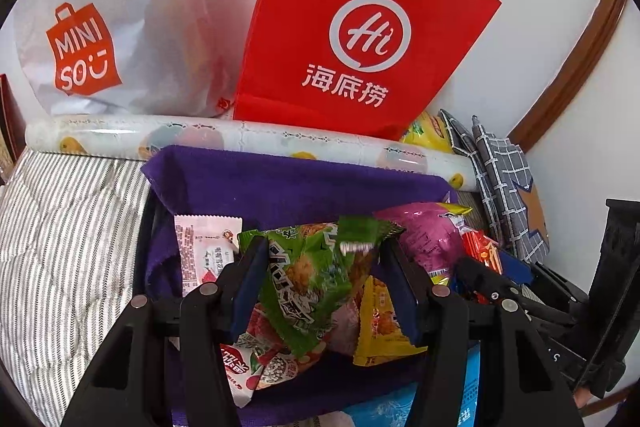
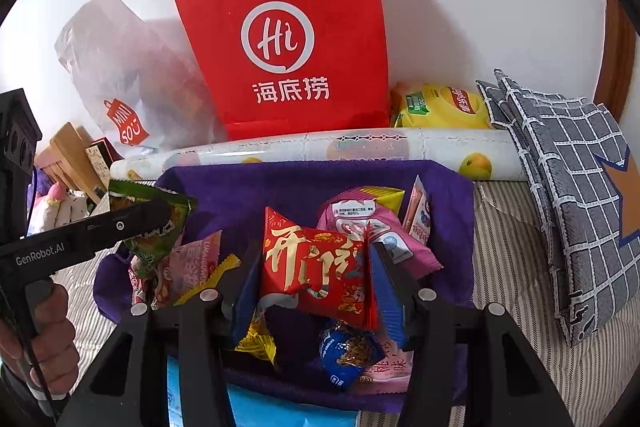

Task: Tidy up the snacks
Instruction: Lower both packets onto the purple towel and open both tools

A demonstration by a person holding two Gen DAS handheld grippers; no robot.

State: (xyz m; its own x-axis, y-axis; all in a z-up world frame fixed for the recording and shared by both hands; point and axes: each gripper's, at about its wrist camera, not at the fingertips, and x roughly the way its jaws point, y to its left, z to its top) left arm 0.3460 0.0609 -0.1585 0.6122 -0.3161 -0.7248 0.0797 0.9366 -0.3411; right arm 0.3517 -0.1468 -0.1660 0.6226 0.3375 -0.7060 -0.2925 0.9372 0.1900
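The left gripper [image 1: 320,291] clamps a crinkly green foil packet [image 1: 308,275] above a purple cloth-lined basket [image 2: 304,183]. The right gripper [image 2: 316,283] pinches a glossy red pillow-shaped packet [image 2: 316,271] over the same basket. Both point steeply down. At twelve o'clock stands a stiff red paper bag [image 2: 288,27]; at nine, striped bedding [image 1: 68,227].

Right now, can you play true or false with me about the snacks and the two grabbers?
1. The left gripper holds a green snack packet. True.
2. The right gripper holds a blue packet. False: it holds a red packet.
3. The red paper bag lies flat. False: it stands upright against the wall.
4. The snacks sit on a purple cloth. True.
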